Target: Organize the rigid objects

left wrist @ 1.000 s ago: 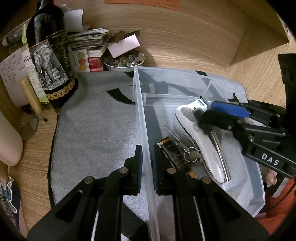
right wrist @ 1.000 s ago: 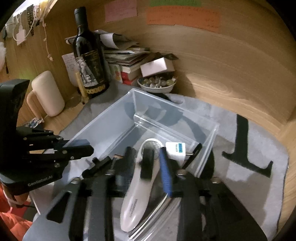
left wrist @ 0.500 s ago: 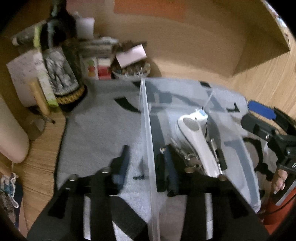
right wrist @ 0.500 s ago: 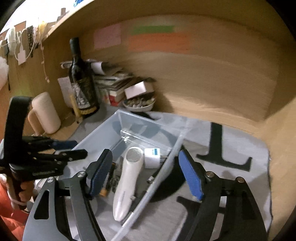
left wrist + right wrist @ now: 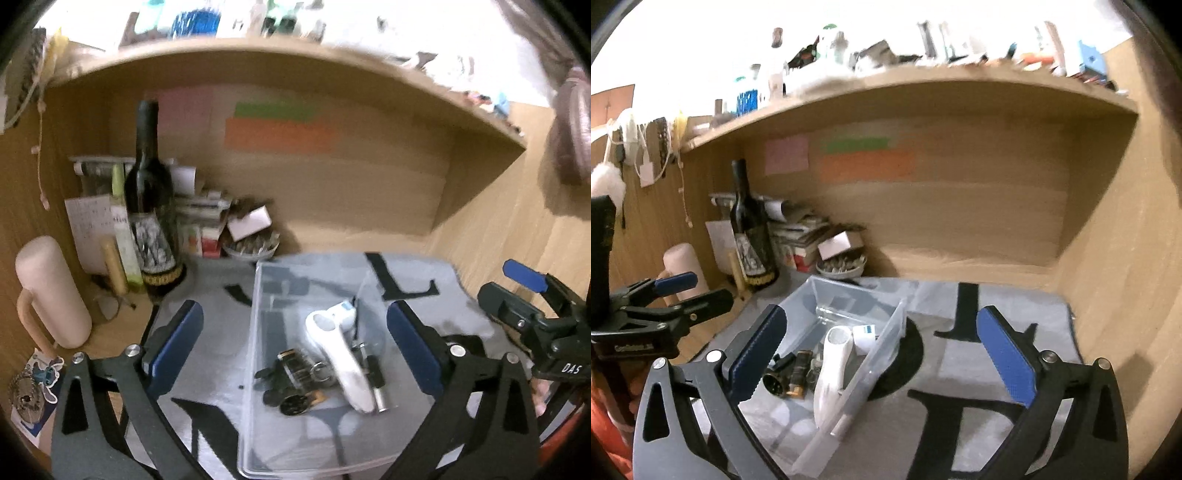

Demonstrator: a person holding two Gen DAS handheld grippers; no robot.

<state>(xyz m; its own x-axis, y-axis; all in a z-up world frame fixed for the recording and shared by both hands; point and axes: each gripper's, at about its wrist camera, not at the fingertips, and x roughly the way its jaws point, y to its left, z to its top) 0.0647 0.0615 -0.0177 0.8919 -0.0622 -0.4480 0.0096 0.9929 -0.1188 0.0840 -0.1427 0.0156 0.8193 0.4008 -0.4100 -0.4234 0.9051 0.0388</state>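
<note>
1. The left gripper (image 5: 295, 347) is spread wide with nothing between its jaws; its blue ribbed pads (image 5: 177, 339) are set on black angular arms.
2. The right gripper (image 5: 882, 350) is likewise spread wide and holds nothing, its pads the same textured blue.
3. Beneath both sits a clear plastic bin (image 5: 255, 369), thin-walled and rectangular, resting on a grey felt-like mat (image 5: 214, 332) marked with bold black shapes.
4. Inside the bin lies a smooth white handheld device (image 5: 340, 358), long and curved with a rounded head.
5. Touching it on the left is a cluster of small dark and brassy metal pieces (image 5: 291, 384); they are too blurred to identify.
6. Farther back stands a dark glass wine bottle (image 5: 151, 206), upright against the wood-grain alcove wall (image 5: 369, 192).
7. Beside the bottle is a shallow bowl of pebbles (image 5: 251, 247).
</note>
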